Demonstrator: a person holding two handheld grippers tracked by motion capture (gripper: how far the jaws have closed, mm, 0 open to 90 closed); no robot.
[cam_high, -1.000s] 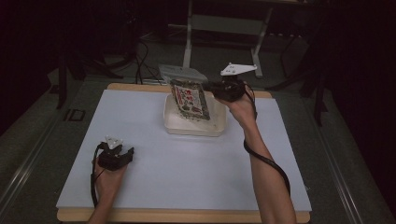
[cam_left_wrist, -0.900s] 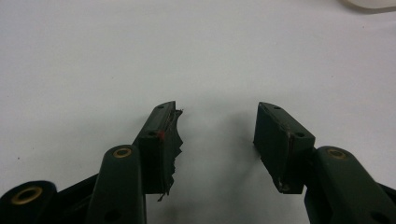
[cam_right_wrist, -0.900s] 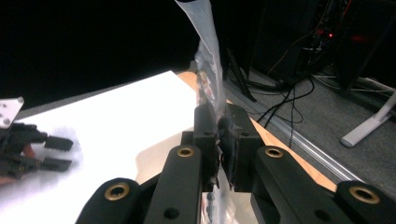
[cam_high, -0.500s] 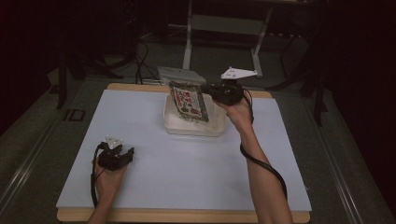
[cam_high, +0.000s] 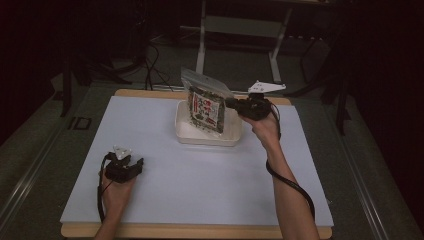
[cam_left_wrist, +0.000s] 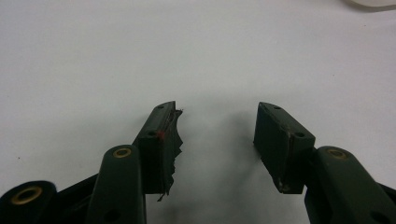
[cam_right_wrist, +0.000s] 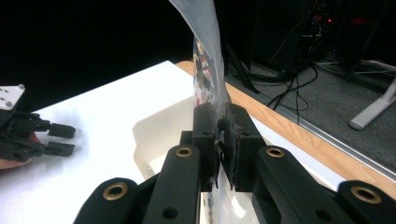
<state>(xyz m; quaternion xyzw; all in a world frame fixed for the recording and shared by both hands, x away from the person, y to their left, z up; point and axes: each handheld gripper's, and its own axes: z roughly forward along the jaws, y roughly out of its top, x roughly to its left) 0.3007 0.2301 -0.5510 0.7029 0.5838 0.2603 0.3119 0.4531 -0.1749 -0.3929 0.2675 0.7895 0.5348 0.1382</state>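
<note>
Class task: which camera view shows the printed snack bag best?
The high view: the snack bag faces the camera, label visible, above the white tray. The right gripper view shows it edge-on, clamped by the right gripper. The left gripper view gives table.

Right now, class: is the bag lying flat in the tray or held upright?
Upright. The right gripper is shut on the bag at its edge, and the bag stands over the white tray.

Snack bag (cam_high: 206, 106) in right gripper (cam_high: 231, 103)

A white mat (cam_high: 200, 175) covers the wooden table (cam_high: 200, 232); cables (cam_right_wrist: 299, 70) lie on the floor beyond.
</note>
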